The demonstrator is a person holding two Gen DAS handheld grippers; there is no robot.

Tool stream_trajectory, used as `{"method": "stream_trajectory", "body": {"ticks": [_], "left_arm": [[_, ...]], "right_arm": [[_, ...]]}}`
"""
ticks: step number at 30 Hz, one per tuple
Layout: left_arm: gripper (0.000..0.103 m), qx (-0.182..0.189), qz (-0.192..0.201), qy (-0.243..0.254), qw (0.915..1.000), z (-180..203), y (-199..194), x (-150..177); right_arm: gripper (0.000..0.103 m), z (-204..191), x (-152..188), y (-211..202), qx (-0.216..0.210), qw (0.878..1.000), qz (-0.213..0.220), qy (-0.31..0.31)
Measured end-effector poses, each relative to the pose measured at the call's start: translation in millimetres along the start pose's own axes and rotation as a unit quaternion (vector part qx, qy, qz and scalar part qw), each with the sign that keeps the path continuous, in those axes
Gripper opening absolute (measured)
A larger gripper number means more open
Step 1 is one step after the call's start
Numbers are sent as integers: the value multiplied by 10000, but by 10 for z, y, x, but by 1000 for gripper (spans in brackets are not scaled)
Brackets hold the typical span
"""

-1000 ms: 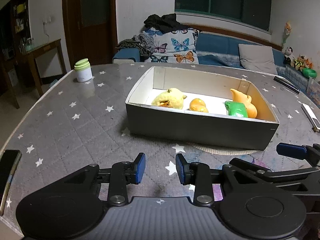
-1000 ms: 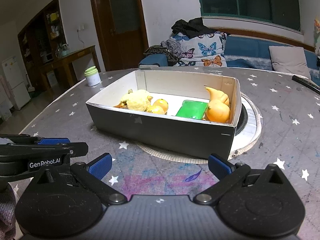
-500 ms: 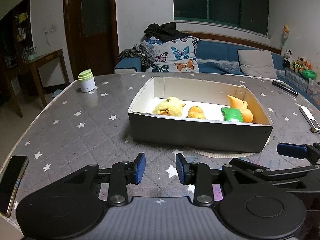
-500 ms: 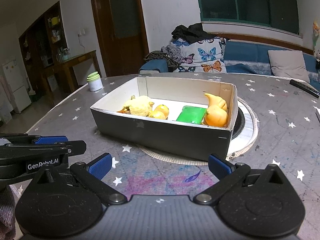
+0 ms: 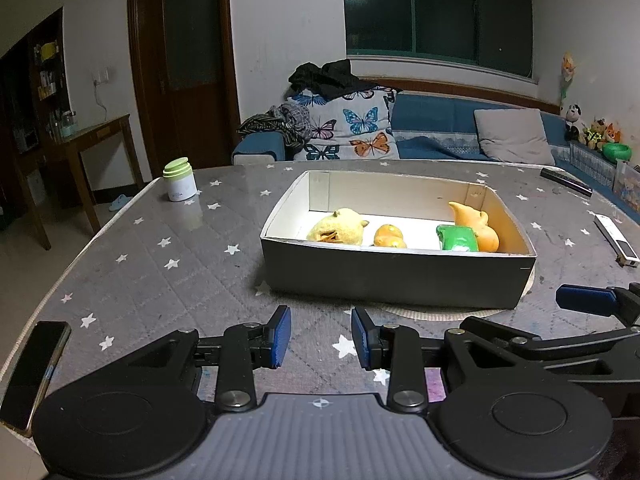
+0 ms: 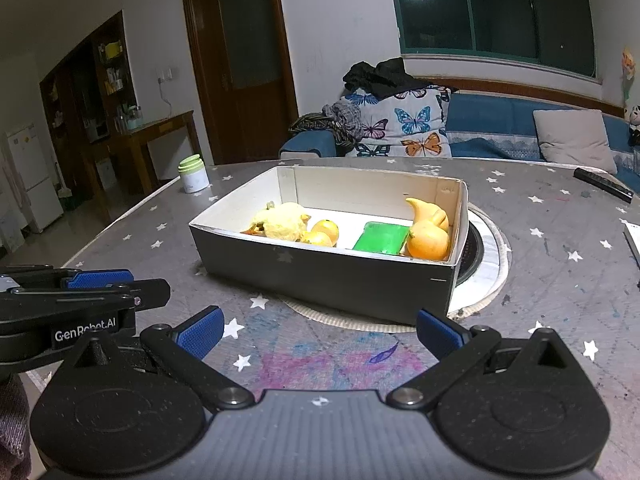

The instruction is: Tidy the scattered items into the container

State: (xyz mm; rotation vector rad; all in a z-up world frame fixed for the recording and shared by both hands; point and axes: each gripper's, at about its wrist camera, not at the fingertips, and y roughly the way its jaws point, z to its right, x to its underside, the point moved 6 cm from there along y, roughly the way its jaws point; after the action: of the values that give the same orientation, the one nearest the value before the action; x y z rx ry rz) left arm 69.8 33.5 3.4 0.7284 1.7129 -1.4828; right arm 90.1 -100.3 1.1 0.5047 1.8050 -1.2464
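Note:
An open cardboard box (image 5: 396, 280) (image 6: 328, 276) stands on the star-patterned table. It holds a yellow plush toy (image 5: 339, 231) (image 6: 282, 222), two small oranges (image 5: 387, 236) (image 6: 322, 233), a green block (image 5: 458, 238) (image 6: 382, 237) and an orange gourd (image 5: 476, 224) (image 6: 427, 230). My left gripper (image 5: 320, 338) hovers in front of the box, its jaws narrowly apart and empty. My right gripper (image 6: 318, 330) is wide open and empty, in front of the box.
A white jar with a green lid (image 5: 179, 180) (image 6: 193, 174) stands at the far left. A phone (image 5: 34, 364) lies at the near left edge. Remotes (image 5: 616, 240) (image 5: 565, 179) lie at the right. A round mat (image 6: 486, 264) lies under the box.
Both grippers have drawn back and risen a little from the box; the box looks smaller and farther. Jaw openings are unchanged.

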Motion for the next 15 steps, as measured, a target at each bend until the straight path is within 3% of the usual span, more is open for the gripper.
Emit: {"method": "stream_trajectory", "body": {"ticks": [15], "left_arm": [[35,16,59,29,10000,1,-26,-18]], "right_arm": [[103,-14,-11,-71,32,10000,69,-6]]}}
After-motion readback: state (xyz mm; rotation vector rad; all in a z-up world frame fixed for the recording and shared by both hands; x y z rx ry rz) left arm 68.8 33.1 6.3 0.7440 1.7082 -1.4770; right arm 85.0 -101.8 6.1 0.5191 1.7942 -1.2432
